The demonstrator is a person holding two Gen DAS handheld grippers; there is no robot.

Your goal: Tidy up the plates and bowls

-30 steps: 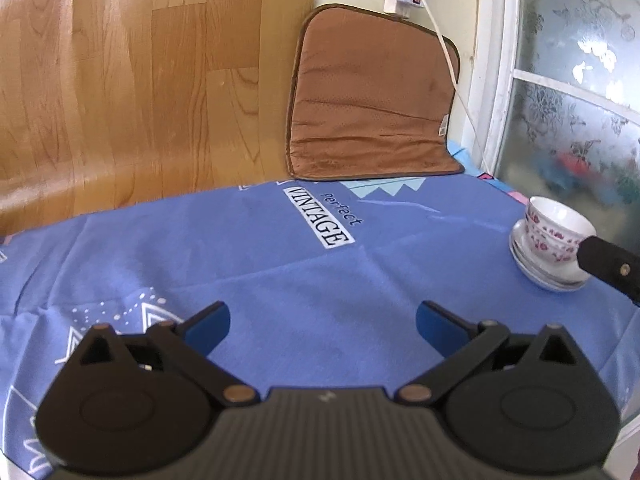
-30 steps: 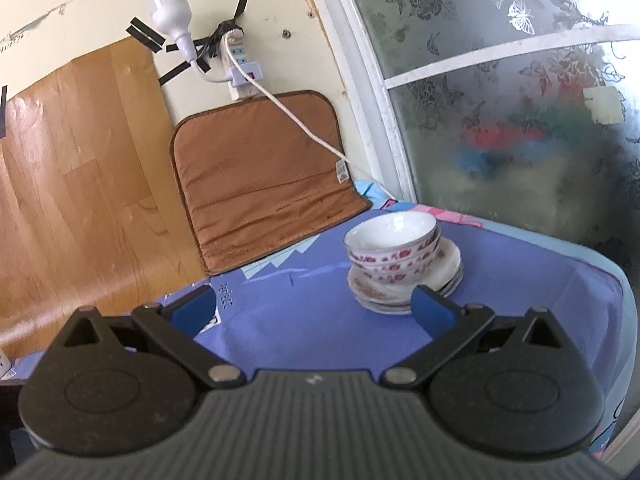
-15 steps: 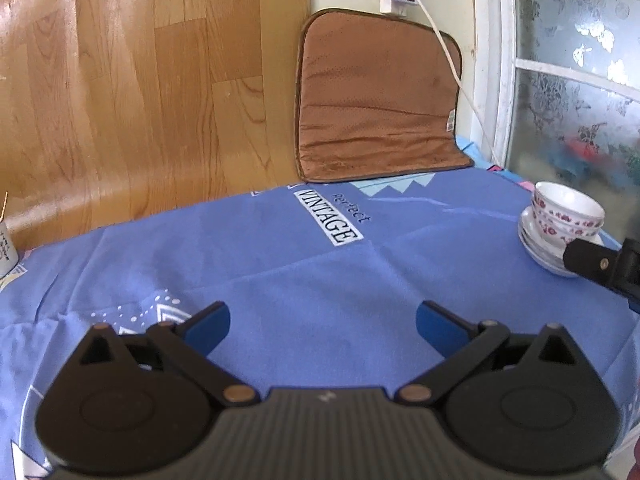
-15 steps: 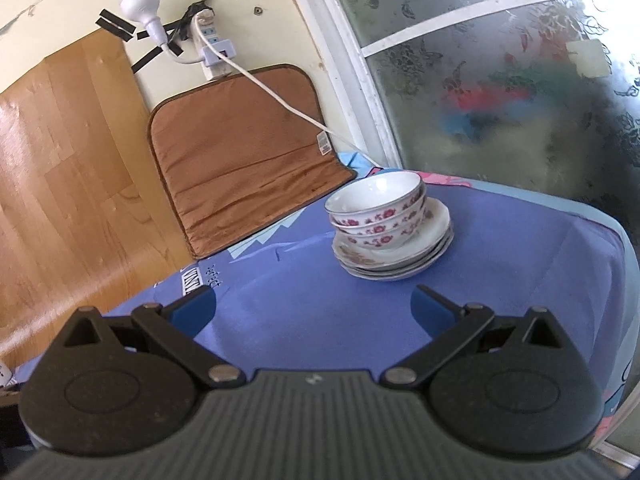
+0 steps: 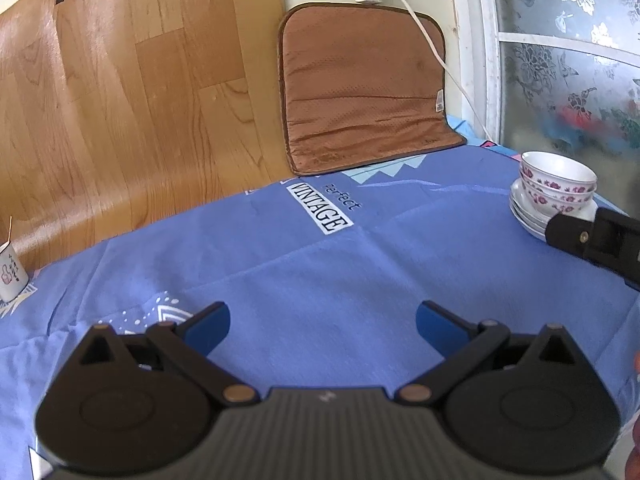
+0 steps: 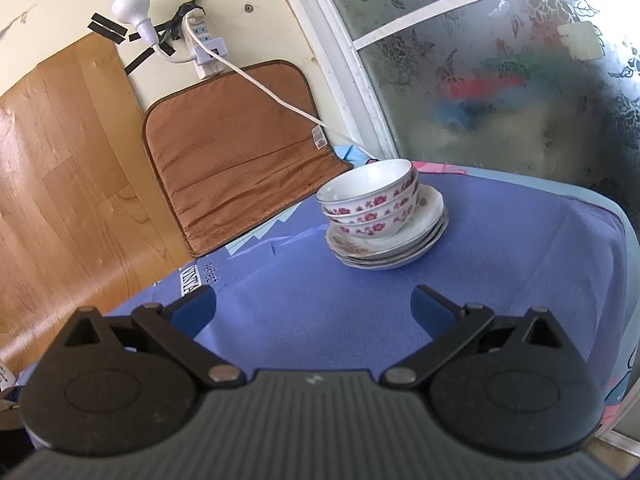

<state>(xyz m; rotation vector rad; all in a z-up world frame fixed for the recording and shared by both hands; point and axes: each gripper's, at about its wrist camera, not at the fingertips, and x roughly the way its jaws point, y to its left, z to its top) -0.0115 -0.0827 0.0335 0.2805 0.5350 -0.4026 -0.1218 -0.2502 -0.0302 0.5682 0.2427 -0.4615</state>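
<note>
Three white bowls with red flowers [image 6: 370, 208] sit nested on a stack of white plates [image 6: 396, 250] near the far right corner of the blue tablecloth [image 6: 320, 312]. The same bowls [image 5: 556, 184] and plates [image 5: 528, 216] show at the right edge of the left wrist view. My right gripper [image 6: 314, 308] is open and empty, a short way in front of the stack. My left gripper [image 5: 322, 324] is open and empty over the middle of the cloth. Part of the right gripper's body [image 5: 592, 236] shows in front of the plates.
A brown cushion [image 6: 236, 152] leans on the wall behind the table. A white cable [image 6: 280, 100] runs from a taped power strip [image 6: 204, 44] down to it. A frosted glass door [image 6: 520, 80] stands at the right. A small white cup [image 5: 10, 272] sits at the far left.
Both grippers have drawn back and away from the stack, so it looks farther off and more of the wall shows. Both stay open. The stack has not moved.
</note>
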